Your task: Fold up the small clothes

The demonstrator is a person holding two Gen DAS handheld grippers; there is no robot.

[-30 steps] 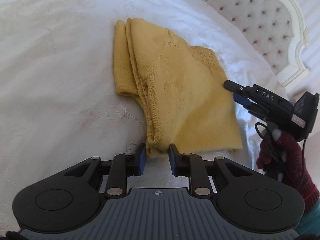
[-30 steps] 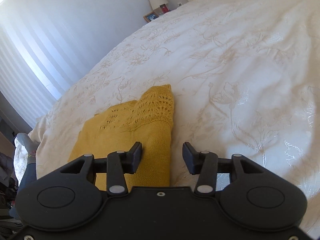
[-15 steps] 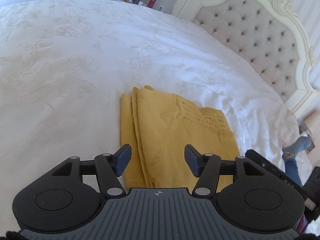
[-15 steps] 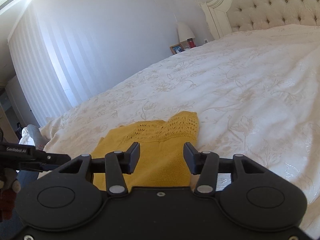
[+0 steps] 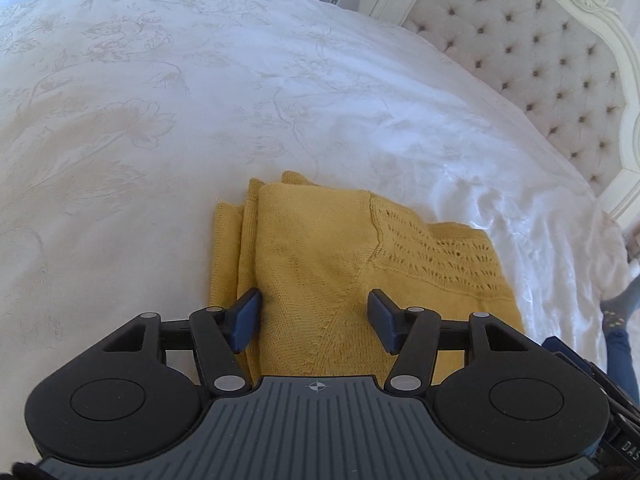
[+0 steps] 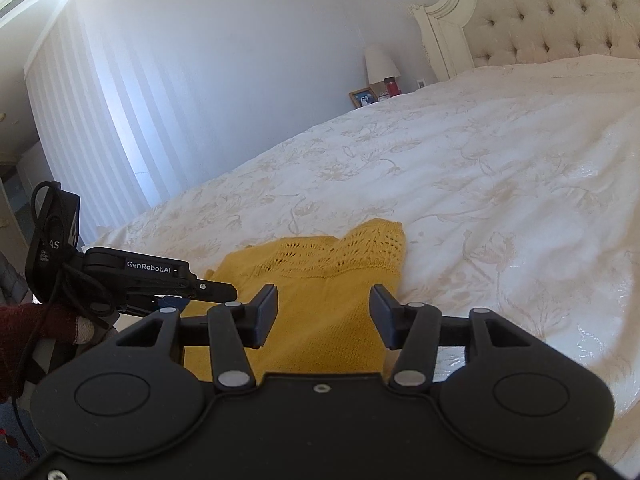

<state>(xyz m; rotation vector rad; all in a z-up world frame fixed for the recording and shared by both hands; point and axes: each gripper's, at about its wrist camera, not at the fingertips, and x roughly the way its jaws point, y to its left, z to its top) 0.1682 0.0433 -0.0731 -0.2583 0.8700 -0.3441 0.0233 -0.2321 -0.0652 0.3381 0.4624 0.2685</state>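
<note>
On the bed point(image 5: 168, 92), near its front edge:

1. Bedspread point(image 6: 500, 184): white, embroidered with pale floral outlines, lightly creased toward the headboard side.

2. Left gripper point(image 5: 314, 322): black, blue-padded; jaws released and spread apart, nothing between them but air, held above the garment's near end. Seen also from the right wrist view point(image 6: 208, 290), at the left, gripped by a hand in a dark red knitted glove point(image 6: 28, 328), with a black cable looped beside it.

3. Yellow knitted top point(image 5: 340, 264): folded into a compact rectangle, lying flat on the bedspread; several stacked fold edges show along its left side, an openwork lace panel along its right. From the right wrist view point(image 6: 320, 280) the lace corner points away from the camera.

4. Right gripper point(image 6: 323, 316): black; jaws released, wide apart, empty, poised over the garment's plain-knit part.

5. Headboard point(image 5: 560, 64): cream, button-tufted, with carved white frame, at far right.

6. Bedside items: framed photograph point(image 6: 363, 98), lamp with white shade point(image 6: 380, 65), red container point(image 6: 393, 87), beyond the bed against a striped pale wall point(image 6: 200, 80).
</note>
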